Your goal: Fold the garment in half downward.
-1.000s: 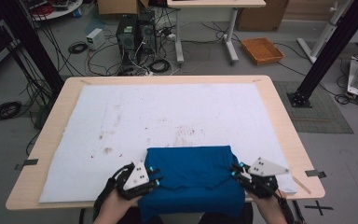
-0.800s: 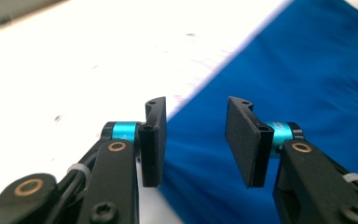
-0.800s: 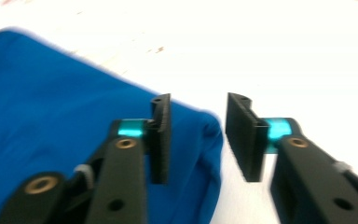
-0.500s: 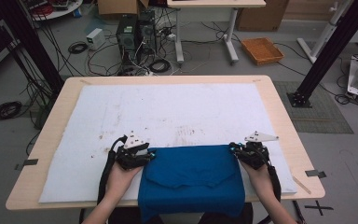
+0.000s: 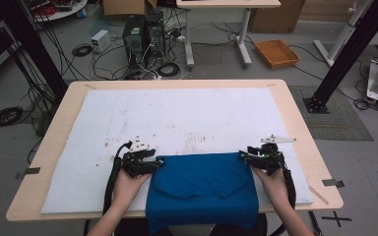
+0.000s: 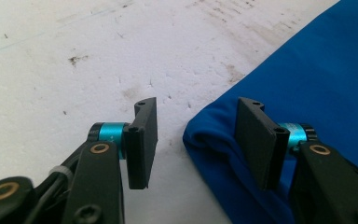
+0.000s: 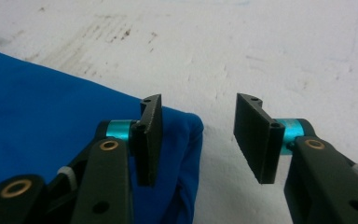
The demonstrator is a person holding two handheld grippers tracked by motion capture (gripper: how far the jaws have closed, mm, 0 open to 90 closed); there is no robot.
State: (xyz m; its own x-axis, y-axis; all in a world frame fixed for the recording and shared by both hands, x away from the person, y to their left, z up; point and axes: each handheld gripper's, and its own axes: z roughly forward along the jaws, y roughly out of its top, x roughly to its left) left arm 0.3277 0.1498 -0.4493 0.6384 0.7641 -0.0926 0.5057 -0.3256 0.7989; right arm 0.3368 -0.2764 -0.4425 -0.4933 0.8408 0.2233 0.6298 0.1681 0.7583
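Stained white mat (image 5: pixel 187 123) on table; blue cloth (image 5: pixel 202 189) folded between both tools. Left gripper (image 6: pixel 196 140) and right gripper (image 7: pixel 198 140) spread, just been opening, corners released beside inner jaws. Risk: jaw snags fabric, undoing fold.

Even, soft room light falls from above, bright enough that the white mat (image 5: pixel 177 118) on the bench (image 5: pixel 295 128) looks nearly washed out, without hard glare. Shadows are faint and short. The high view is slightly grainy and soft. In both gripper views the near black parts at the bottom go blurry, and the far mat softens too; the blue cloth (image 6: pixel 317 79) looks saturated.
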